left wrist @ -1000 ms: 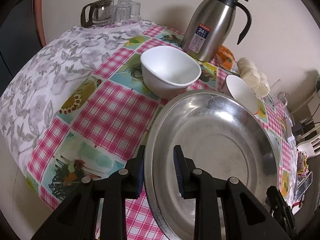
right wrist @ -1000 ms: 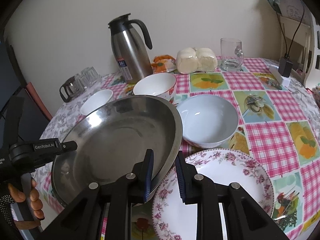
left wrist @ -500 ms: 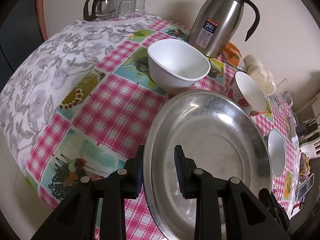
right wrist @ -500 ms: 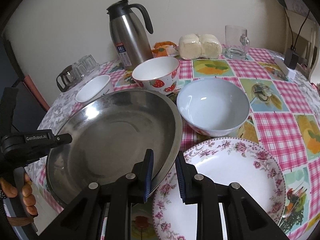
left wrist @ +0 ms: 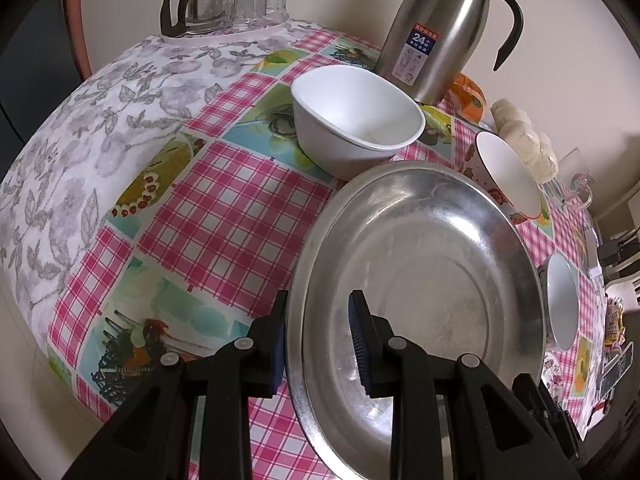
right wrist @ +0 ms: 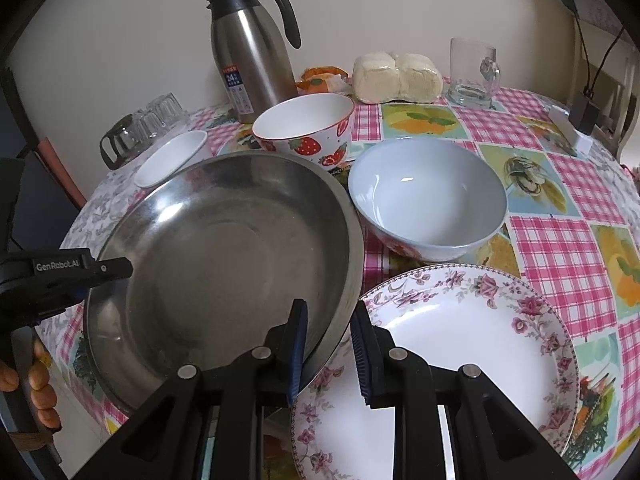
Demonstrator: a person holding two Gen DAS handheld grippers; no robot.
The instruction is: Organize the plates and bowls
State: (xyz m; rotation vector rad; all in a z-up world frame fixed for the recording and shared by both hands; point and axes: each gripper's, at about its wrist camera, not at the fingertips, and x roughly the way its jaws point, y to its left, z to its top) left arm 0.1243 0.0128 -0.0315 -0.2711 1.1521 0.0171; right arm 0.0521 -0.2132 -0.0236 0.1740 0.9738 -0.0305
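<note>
Steel plate (left wrist: 420, 264), wide and shallow, is held over the near edge of the tabletop (left wrist: 224, 216) by both grippers at once, and is tilted, with its right rim raised. Its left rim is clamped between the jaws of the left gripper (left wrist: 318, 340); its right rim is clamped between the jaws of the right gripper (right wrist: 329, 344). The raised right rim is seen above the edge of the floral plate (right wrist: 460, 352), which lies at the near edge of the tabletop; whether the two touch cannot be told. In the right wrist view the left gripper is seen at the plate's far rim, with the fingers of a hand (right wrist: 40, 396) wrapped round its handle.

Behind the steel plate three bowls are set out towards the far edge. The white bowl (left wrist: 356, 120) stands furthest left, the strawberry bowl (right wrist: 306, 130) in the middle, and the pale blue bowl (right wrist: 428, 196) on the right, just beyond the floral plate. The steel thermos jug (right wrist: 250, 56) stands upright at the far edge, beside the wall. A glass pot with upturned glasses (left wrist: 224, 6) occupies the far left corner. Wrapped buns (right wrist: 398, 78) and a glass mug (right wrist: 474, 74) lie along the far edge to the right of the jug
</note>
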